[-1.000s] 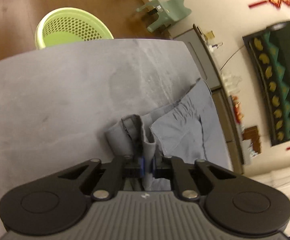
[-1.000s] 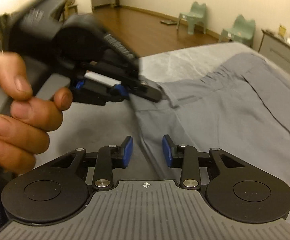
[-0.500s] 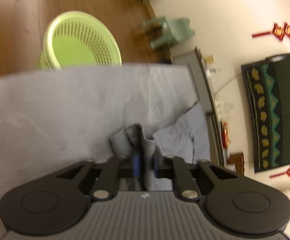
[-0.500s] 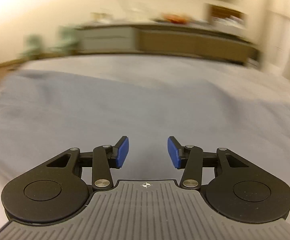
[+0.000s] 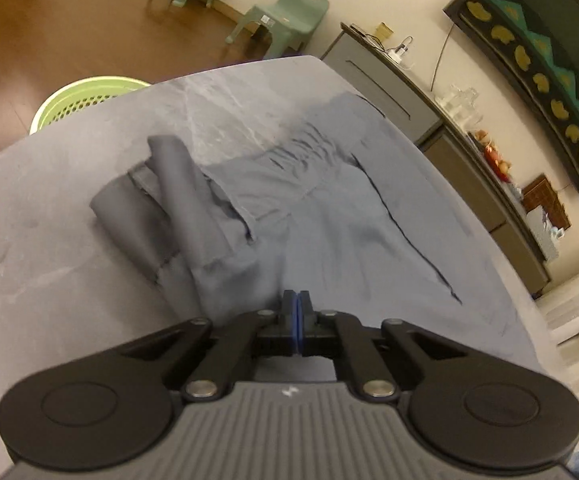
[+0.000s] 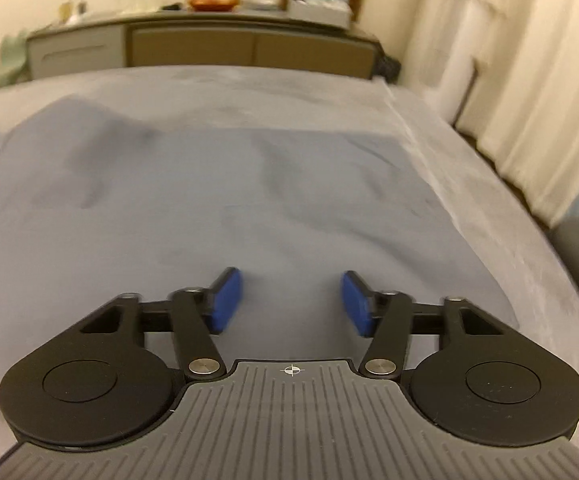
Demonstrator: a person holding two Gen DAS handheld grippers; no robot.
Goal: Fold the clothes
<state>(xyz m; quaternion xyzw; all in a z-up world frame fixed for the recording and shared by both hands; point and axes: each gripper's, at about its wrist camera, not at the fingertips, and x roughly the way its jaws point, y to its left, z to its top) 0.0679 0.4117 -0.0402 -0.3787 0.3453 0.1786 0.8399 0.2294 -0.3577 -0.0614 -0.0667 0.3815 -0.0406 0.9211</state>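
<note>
A pair of grey trousers [image 5: 321, 216] lies on the grey table [image 5: 49, 248], its elastic waistband toward the far side and a bunched fold [image 5: 169, 200] at its left. My left gripper [image 5: 296, 304] hovers over the near part of the trousers with its blue pads pressed together and nothing between them. In the right wrist view the trousers' cloth [image 6: 217, 208] spreads flat across the table. My right gripper [image 6: 291, 300] is open and empty just above the cloth.
A green laundry basket [image 5: 85, 98] stands on the wooden floor beyond the table's far left edge. Two green chairs [image 5: 285, 12] are by the wall. A long sideboard [image 6: 209, 46] with clutter runs behind the table. White curtains [image 6: 529, 80] hang at the right.
My left gripper has let go of the bunched cloth, which now lies on the table, and has pulled back. My right gripper has swung from the waistband toward the far trouser end and stays open.
</note>
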